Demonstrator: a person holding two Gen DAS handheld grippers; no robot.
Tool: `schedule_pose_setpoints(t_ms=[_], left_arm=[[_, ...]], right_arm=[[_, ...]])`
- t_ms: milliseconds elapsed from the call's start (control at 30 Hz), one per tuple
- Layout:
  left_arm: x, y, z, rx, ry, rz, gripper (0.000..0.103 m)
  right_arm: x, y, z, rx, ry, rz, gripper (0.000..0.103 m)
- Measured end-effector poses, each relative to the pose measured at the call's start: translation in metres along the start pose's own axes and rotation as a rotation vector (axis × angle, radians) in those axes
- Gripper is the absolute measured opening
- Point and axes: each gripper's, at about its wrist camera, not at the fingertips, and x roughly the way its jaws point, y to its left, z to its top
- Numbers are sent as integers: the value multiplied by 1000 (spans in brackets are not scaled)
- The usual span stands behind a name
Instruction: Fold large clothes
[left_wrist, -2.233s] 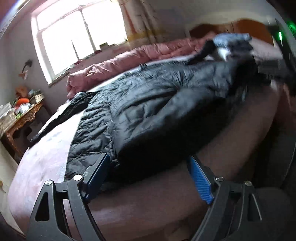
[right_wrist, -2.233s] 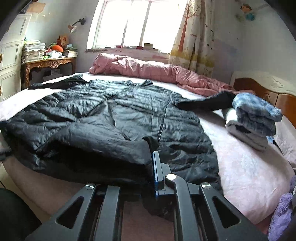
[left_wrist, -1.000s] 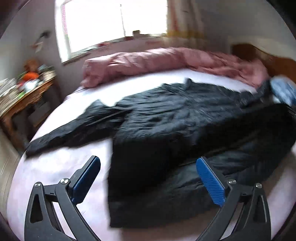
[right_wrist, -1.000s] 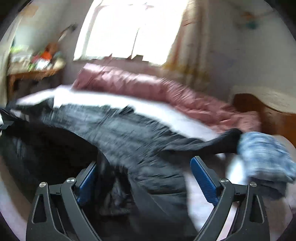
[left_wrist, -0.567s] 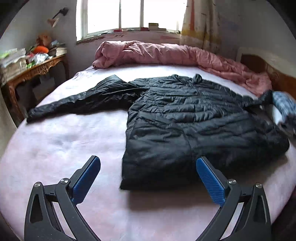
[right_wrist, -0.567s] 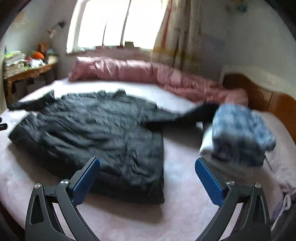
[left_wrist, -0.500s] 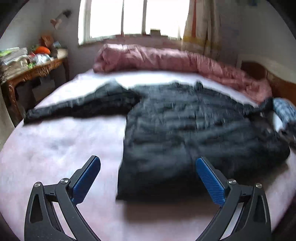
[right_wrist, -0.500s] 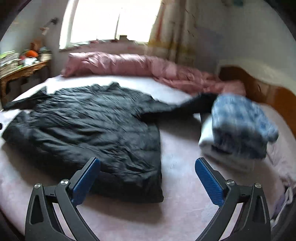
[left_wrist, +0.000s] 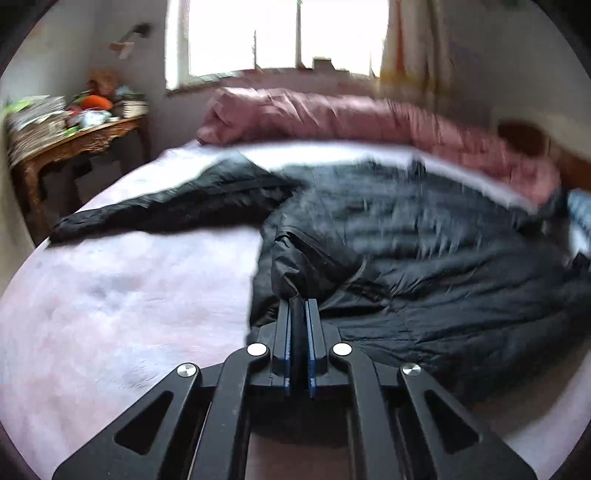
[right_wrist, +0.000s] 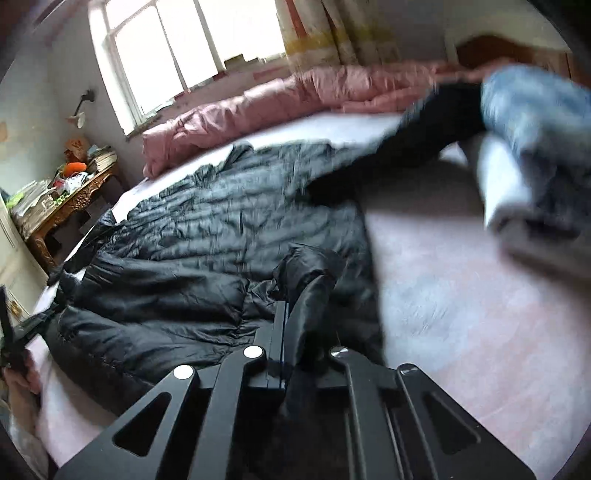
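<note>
A large black quilted jacket lies spread on the pink bed, one sleeve stretched out to the left. My left gripper is shut on the jacket's near left hem corner, with black fabric pinched between the blue pads. In the right wrist view the same jacket fills the middle, and my right gripper is shut on its near right hem corner, a fold of shiny fabric bunched over the fingers. The jacket's far sleeve runs toward a pile of folded clothes.
A rolled pink duvet lies along the far side under the window. Folded blue and white clothes are stacked on the bed at the right. A cluttered wooden side table stands at the left. A wooden headboard rises at the far right.
Both grippers stood wide open above the jacket's hem half a second ago; both have dropped to the hem and closed on its corners. The right wrist view has rolled.
</note>
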Motion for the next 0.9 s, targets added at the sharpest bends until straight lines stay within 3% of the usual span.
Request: schedule_pose_setpoints(t_ms=[67, 133, 233, 333, 400, 433, 533, 567, 600, 633, 700, 767, 800, 867, 900], left_arm=[[-13, 4, -1, -17, -35, 34, 5], [-16, 4, -8, -17, -21, 108, 4], [0, 10, -20, -34, 93, 234, 3], [19, 24, -21, -97, 185, 127, 3], [9, 26, -20, -105, 137, 84, 3], [-4, 23, -18, -95, 77, 77, 3], [-51, -2, -12, 10, -148, 80, 8], [-64, -14, -11, 50, -204, 66, 13], [-72, -21, -10, 72, -237, 38, 17], [-79, -31, -10, 79, -254, -7, 19], [-82, -49, -12, 78, -243, -112, 23], [-73, -72, -14, 95, -182, -184, 27], [-67, -82, -15, 109, -156, -201, 27], [-51, -105, -18, 141, -125, -207, 30], [-45, -114, -20, 154, -106, -195, 36]], right_arm=[[-9, 4, 4, -22, -42, -8, 7], [-11, 8, 4, -44, -46, -47, 7], [4, 11, -3, -64, 41, -94, 7], [19, 3, -10, -29, 111, -118, 8], [12, 0, -9, -19, 75, -125, 14], [1, 1, -7, -19, 22, -142, 18], [-23, 7, -5, -34, -91, -168, 46], [-36, 14, -5, -43, -151, -166, 64], [-43, 18, -5, -45, -175, -163, 80], [-53, 26, -6, -42, -184, -163, 86], [-69, 44, -10, -50, -173, -130, 90], [-78, 62, -16, -78, -191, -68, 94], [-78, 68, -19, -91, -183, -59, 103], [-62, 82, -25, -133, -128, -47, 103], [-53, 86, -28, -147, -95, -54, 103]])
